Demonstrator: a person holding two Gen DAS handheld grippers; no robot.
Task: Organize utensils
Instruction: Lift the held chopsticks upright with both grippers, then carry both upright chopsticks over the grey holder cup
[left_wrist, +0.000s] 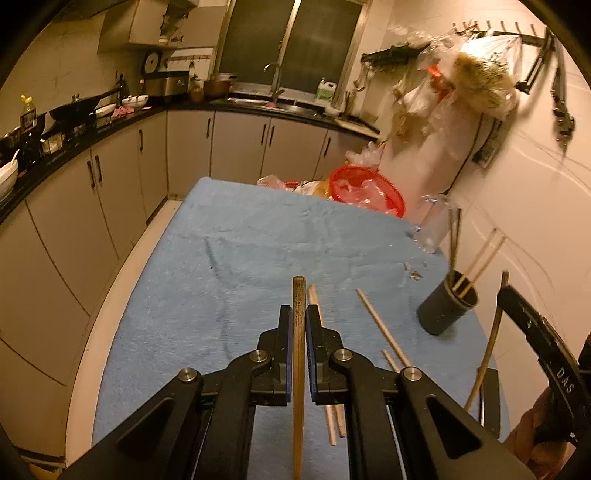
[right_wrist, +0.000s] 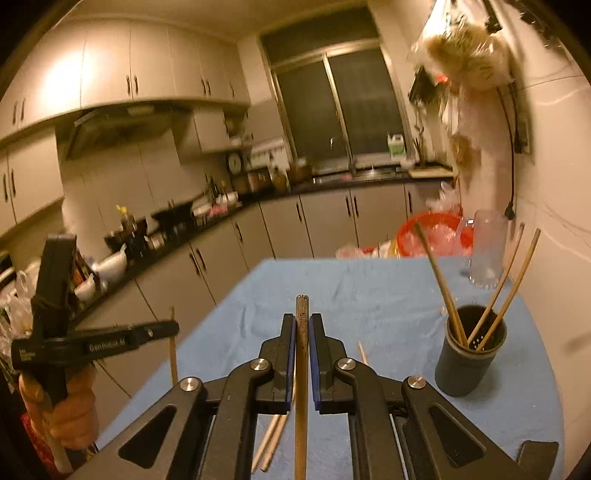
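Over the blue cloth (left_wrist: 229, 258), both claws are clamped on one chopstick each: left gripper (left_wrist: 299, 321) on a dark-tipped chopstick (left_wrist: 298, 369), right gripper (right_wrist: 302, 328) on another chopstick (right_wrist: 301, 369). The dark holder cup (right_wrist: 469, 363) sits at about 2 o'clock from the right claw, already holding a few sticks. My take: bring one hand in at a time, tip the stick upright, aim for the open gap at the rim, then let go. Loose chopsticks (left_wrist: 380, 328) lie on the cloth at 3 o'clock of the left claw.
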